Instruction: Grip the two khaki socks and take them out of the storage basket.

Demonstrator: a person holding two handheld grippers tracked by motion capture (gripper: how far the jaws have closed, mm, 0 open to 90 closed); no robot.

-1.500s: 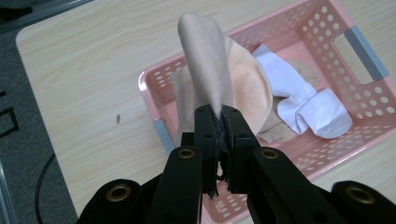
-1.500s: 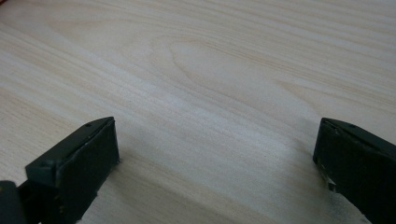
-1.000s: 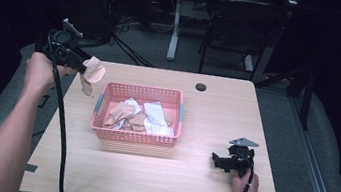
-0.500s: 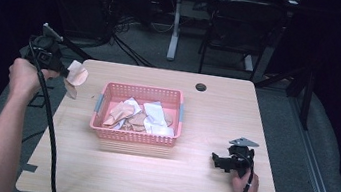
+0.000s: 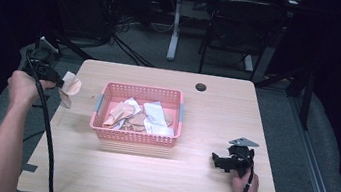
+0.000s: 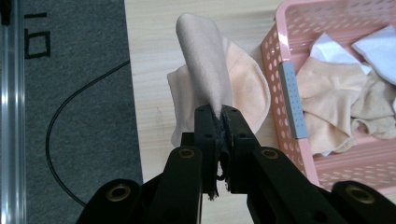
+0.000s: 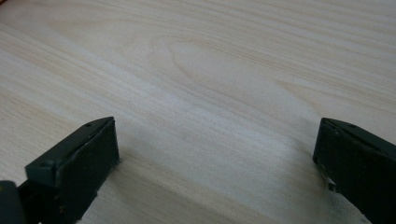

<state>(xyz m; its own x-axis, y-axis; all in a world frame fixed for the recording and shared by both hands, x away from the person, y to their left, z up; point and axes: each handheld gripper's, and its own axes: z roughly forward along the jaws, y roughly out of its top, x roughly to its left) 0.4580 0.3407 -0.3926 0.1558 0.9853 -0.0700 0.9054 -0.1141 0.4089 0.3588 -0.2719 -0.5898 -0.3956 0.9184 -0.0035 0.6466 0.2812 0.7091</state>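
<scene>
Progress, my guess: left gripper clenched on beige fabric piece, outside pink perforated plastic basket; more inside. Right gripper released, idle.

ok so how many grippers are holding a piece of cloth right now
1. The left gripper is shut on a beige cloth over the table's left edge, beside the pink basket. The right gripper rests open on the table, holding nothing.

Left tongs pinched closed; right tongs spread wide.
</scene>
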